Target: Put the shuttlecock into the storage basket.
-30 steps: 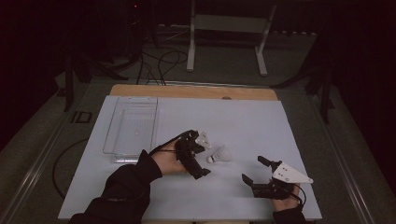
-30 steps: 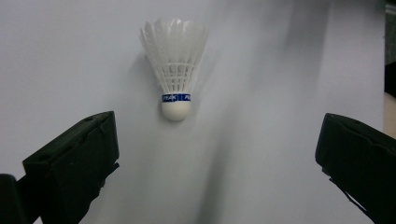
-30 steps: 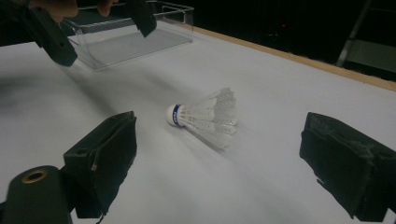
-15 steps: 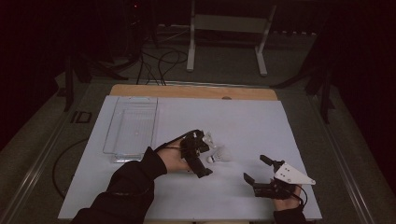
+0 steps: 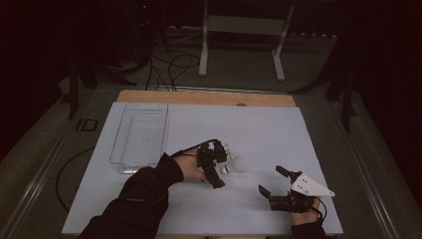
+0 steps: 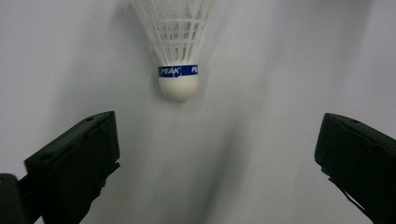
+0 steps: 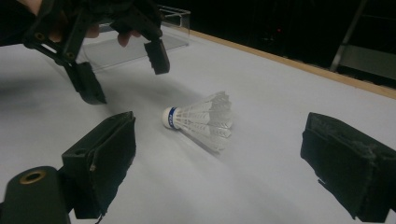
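Shuttlecock (image 7: 198, 119) lies on its side at frame centre of the right gripper view, featherlight with a crushable skirt; your left gripper (image 5: 215, 167) and right gripper (image 5: 277, 183) both gape empty, so pinch its cork (image 6: 178, 87).

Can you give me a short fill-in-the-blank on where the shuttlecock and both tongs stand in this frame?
1. The shuttlecock lies on its ____ on the white table.
2. The band round its cork is ____ in colour.
3. The left tongs hover over it with jaws ____.
4. The clear tray sits at the table's ____ side in the high view.

Missing words: side; blue; open; left
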Tool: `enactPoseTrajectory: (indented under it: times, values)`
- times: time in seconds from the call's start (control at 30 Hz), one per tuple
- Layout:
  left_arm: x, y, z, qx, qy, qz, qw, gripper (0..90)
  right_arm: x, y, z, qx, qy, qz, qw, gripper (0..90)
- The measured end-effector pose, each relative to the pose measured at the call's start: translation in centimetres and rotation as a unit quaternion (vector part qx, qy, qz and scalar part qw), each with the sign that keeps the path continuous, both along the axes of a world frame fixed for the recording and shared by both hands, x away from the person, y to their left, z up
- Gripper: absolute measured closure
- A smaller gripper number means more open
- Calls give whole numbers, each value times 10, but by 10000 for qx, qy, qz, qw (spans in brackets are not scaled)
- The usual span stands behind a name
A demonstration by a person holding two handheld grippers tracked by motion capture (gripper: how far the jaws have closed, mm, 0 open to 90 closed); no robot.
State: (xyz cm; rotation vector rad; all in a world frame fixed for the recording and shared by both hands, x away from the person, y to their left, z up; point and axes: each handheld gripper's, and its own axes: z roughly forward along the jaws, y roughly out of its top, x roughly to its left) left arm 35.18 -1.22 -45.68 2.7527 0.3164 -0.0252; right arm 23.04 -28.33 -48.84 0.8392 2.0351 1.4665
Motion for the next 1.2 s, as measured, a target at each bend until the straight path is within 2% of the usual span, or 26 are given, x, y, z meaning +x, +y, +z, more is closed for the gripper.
enactPoseTrajectory:
  times: [0.03,0.07,0.17,0.4,0.43,0.47,0.53,0.63,0.67,0.83,0.87,0.97,1.2]
  values:
    - [0,0,0,0,0,0,10000,29,0,0,0,0,0,0,10000,103]
    - [2,-1,0,-101,35,9,9999,42,0,0,0,16,9,-6,10000,103]
    - [2,-3,-1,-111,60,18,9999,92,0,-1,0,29,13,6,10000,104]
    - [6,-10,-7,-11,-2,136,9999,153,0,0,0,-3,16,19,10000,103]
    - [7,-11,-8,-7,22,182,9998,163,0,0,0,12,32,14,10000,103]
    - [7,-13,-10,52,-39,292,9996,182,1,0,-1,15,38,13,10000,104]
    - [8,-13,-11,95,-41,305,9995,203,1,0,-1,19,50,19,10000,104]
    - [11,-14,-12,75,-6,376,9993,237,1,0,-1,10,52,19,10000,104]
    - [13,-14,-14,20,83,427,9991,267,1,0,-1,4,55,25,10000,104]
    - [15,-16,-17,64,121,440,9989,313,1,0,-1,18,58,25,10000,104]
    - [17,-17,-18,104,146,425,9989,352,1,0,-1,31,61,23,10000,104]
    - [19,-17,-19,34,160,443,9989,391,1,0,-1,22,60,23,10000,104]
    - [23,-19,-26,37,81,496,9987,439,1,0,-1,32,65,29,10000,104]
